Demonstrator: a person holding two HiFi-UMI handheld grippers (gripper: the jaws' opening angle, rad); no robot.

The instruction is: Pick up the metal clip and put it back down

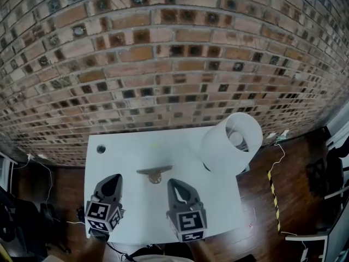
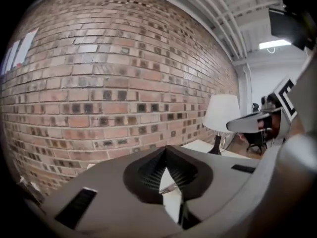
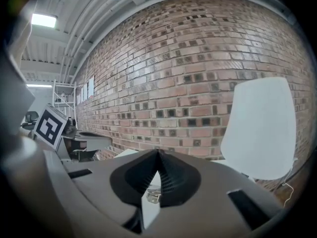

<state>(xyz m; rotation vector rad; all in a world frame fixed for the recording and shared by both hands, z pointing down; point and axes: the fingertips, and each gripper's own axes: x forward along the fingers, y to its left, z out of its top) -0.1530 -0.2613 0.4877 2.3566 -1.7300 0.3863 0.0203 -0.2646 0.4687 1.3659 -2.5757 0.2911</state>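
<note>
The metal clip (image 1: 154, 174) lies flat on the white table (image 1: 125, 152), near its middle. My left gripper (image 1: 114, 178) hovers near the table's front left, short of the clip and to its left. Its jaws meet at the tips (image 2: 166, 148) with nothing between them. My right gripper (image 1: 173, 183) hangs just right of the clip and nearer to me. It is shut too, tips together (image 3: 157, 152), and it holds nothing. In the right gripper view the clip (image 3: 153, 196) shows through the gap under the jaws, down on the table.
A white-shaded lamp (image 1: 232, 141) stands at the table's back right corner. A brick wall (image 1: 163, 64) runs behind the table. A round hole (image 1: 101, 149) sits in the table's back left. Cables (image 1: 275, 162) lie on the wooden floor to the right.
</note>
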